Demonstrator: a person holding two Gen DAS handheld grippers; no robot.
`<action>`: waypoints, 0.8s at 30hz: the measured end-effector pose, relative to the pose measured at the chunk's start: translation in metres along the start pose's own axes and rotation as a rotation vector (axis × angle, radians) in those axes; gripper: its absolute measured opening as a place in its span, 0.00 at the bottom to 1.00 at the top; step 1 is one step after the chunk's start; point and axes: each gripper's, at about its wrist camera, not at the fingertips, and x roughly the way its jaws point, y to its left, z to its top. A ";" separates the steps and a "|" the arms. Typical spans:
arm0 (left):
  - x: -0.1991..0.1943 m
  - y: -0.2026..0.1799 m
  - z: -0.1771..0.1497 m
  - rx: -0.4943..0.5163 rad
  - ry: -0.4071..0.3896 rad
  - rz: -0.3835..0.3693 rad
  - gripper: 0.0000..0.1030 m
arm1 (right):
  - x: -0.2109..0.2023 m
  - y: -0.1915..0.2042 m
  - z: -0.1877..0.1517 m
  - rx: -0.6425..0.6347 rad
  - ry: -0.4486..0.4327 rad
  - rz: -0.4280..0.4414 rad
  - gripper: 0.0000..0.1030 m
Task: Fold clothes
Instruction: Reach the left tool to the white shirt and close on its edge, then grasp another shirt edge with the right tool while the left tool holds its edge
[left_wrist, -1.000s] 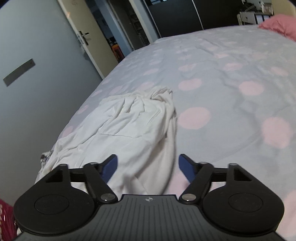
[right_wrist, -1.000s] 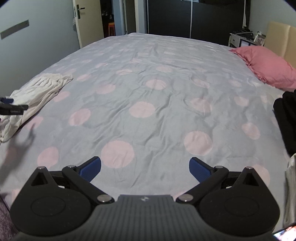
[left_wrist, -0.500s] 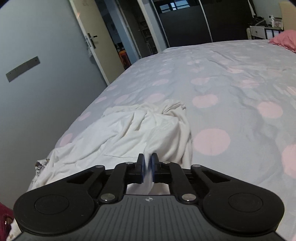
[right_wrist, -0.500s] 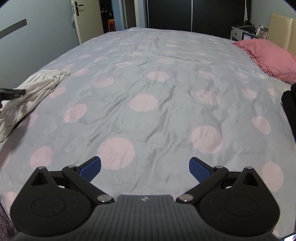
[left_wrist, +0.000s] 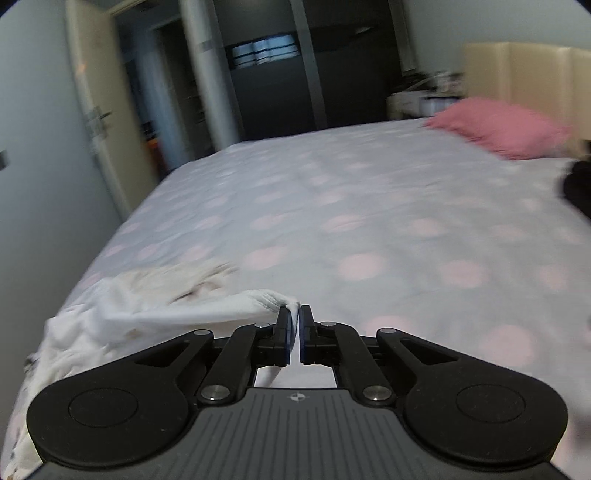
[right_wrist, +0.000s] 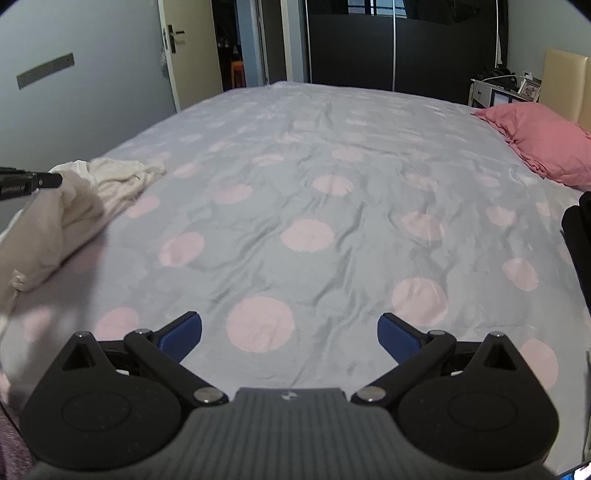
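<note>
The left gripper (left_wrist: 294, 318) has its jaws clenched on a hem of the white garment (left_wrist: 155, 306), bunched at eight o'clock on the bed (right_wrist: 332, 229); the right gripper (right_wrist: 290, 330) gapes, holding nothing; that thin pinch could slip, judging by the taut cloth.

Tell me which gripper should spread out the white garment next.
Left. The left gripper is already shut on the white garment, lifting its edge. The right gripper hangs open over bare bedspread, well away from it.
</note>
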 end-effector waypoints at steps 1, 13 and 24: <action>-0.010 -0.014 0.001 0.009 -0.007 -0.038 0.02 | -0.004 -0.001 0.000 0.004 -0.001 0.007 0.99; -0.076 -0.162 -0.020 0.081 0.062 -0.442 0.02 | -0.032 -0.025 -0.009 0.084 0.053 0.008 0.99; -0.073 -0.214 -0.072 0.228 0.294 -0.581 0.14 | -0.020 -0.032 -0.040 0.140 0.174 0.079 0.95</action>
